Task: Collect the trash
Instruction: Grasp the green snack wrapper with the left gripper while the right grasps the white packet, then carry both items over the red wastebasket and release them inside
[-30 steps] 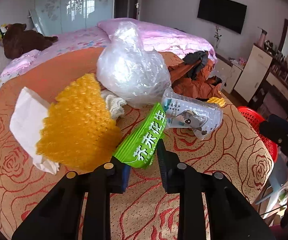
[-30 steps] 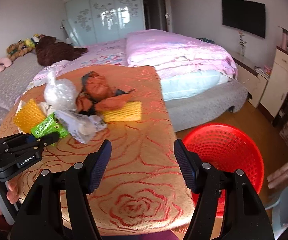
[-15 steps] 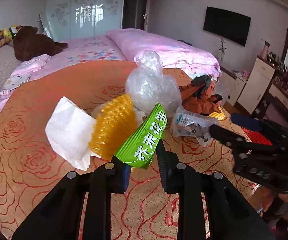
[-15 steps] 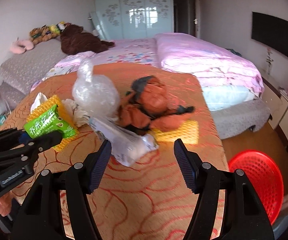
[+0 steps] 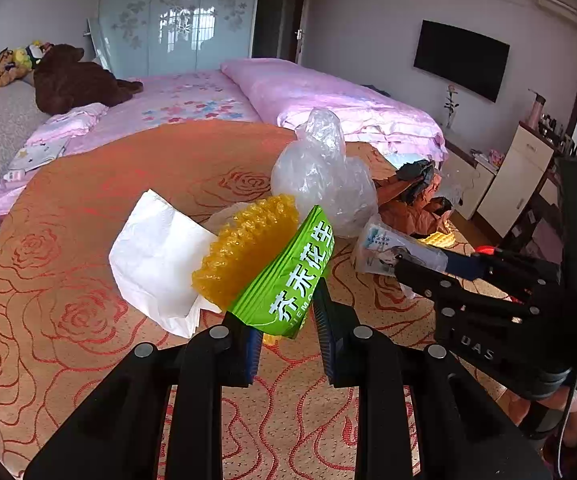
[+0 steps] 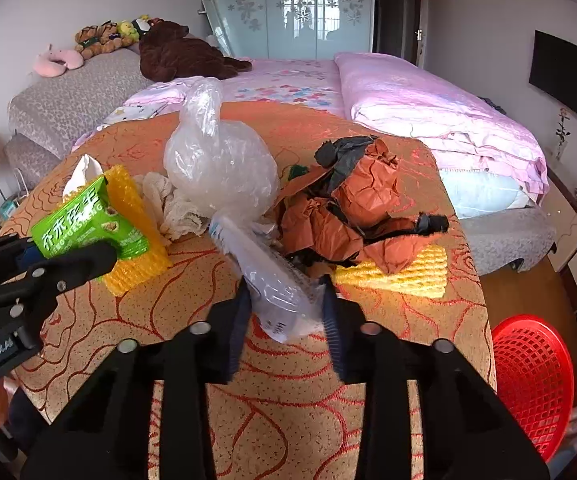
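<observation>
Since the earlier frames, the right gripper [image 6: 284,312] has come from beside the red basket [image 6: 532,384] to the trash pile, and its two fingers now stand on both sides of the clear printed wrapper [image 6: 272,280]. Whether the pads already press the wrapper, the pictures do not show; the jaws are narrow around it. The left gripper [image 5: 284,320] has lifted the green snack packet [image 5: 288,276] above the table cover and holds it clamped between its pads, tilted, with the white letters facing the camera.

Just behind the green packet lies the yellow bubble wrap [image 5: 244,248], touching it, and behind that a white tissue [image 5: 156,256]. Farther from the packet stands the knotted clear plastic bag [image 6: 216,168], with a crumpled beige cloth [image 6: 168,204] between it and the yellow bubble wrap. On the other side of the clear bag is a heap of crumpled orange and black paper [image 6: 360,208], which lies partly on a second yellow bubble sheet [image 6: 408,272].

All of this rests on the orange table cover [image 6: 280,412] with red rose lines. The red basket stands on the floor, well apart from the green packet, beyond the far edge of the table. Behind the table is a bed with a pink quilt [image 6: 428,104].
</observation>
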